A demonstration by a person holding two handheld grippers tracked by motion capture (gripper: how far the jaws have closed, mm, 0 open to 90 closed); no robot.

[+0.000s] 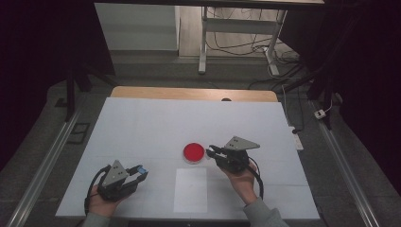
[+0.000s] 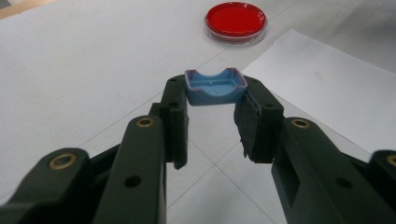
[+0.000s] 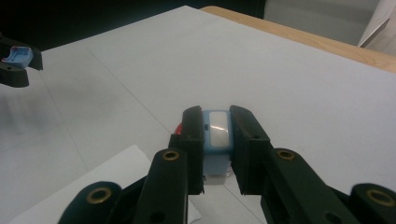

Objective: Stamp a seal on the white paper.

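White table (image 1: 142, 127) — left gripper (image 2: 215, 100) clamps a blue cap (image 2: 215, 87); right gripper (image 3: 216, 128) clamps a blue-and-white piece (image 3: 217, 135) by the red dish (image 1: 194, 152).

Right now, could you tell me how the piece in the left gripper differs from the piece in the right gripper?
The blue cap in the left gripper is shallow, open and hollow; the blue-and-white piece in the right gripper is taller, with a white face. The cap sits at the jaw tips, the other deeper between them. Both are clamped above the table.

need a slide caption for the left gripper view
Left gripper clamps a small blue cap at its jaw tips above the white table, red petri dish and paper sheet beyond.
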